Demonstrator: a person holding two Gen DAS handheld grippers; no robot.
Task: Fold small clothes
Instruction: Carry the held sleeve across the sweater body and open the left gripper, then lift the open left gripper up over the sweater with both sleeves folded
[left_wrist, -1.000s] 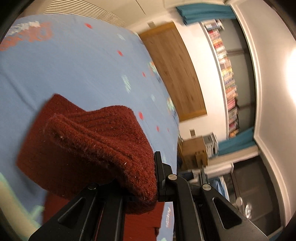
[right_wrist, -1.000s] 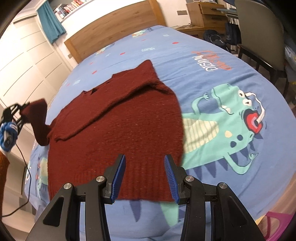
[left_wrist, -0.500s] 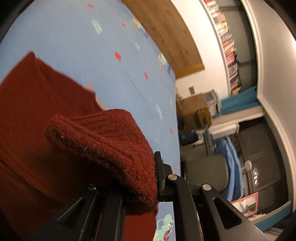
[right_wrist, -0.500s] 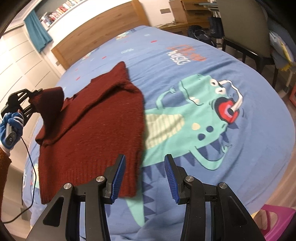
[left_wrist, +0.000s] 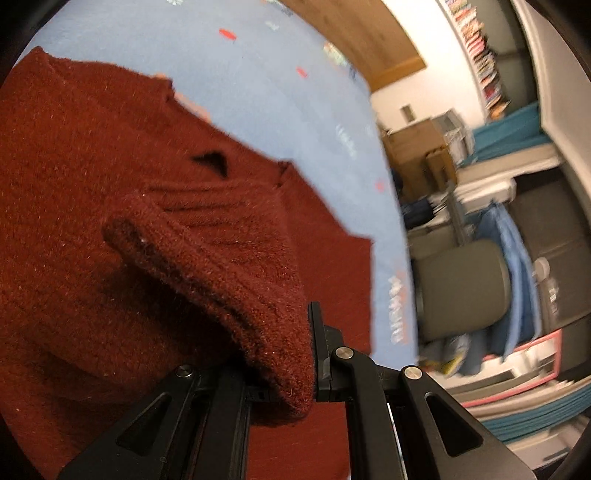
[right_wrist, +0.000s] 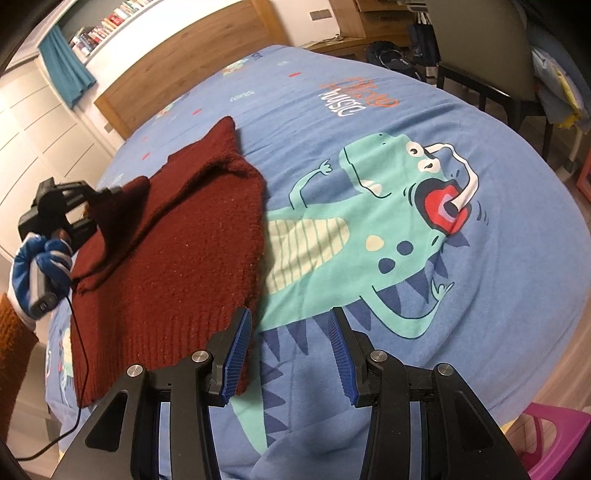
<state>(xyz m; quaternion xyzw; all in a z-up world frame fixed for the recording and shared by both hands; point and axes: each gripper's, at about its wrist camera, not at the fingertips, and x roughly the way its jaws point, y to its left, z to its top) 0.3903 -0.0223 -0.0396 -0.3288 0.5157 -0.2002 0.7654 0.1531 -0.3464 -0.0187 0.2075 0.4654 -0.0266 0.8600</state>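
Nearest in the right wrist view, our right gripper has its blue-padded fingers spread wide with nothing between them; it hangs over the bedspread just beside the sweater's lower hem. The sweater is a dark red, chunky knit with a ribbed hem, lying mostly flat on the blue dinosaur-print cover at about ten o'clock from that gripper. One sleeve is already folded across its chest, leaving a raised ridge.

At nine o'clock, farther off, our gloved left hand holds the left gripper, which is clamped tight on the ribbed cuff of the other sleeve, lifted above the body of the sweater. In the left wrist view that cuff bunches thickly between the fingers.

Beyond stand a wooden headboard at twelve o'clock and a chair at two.
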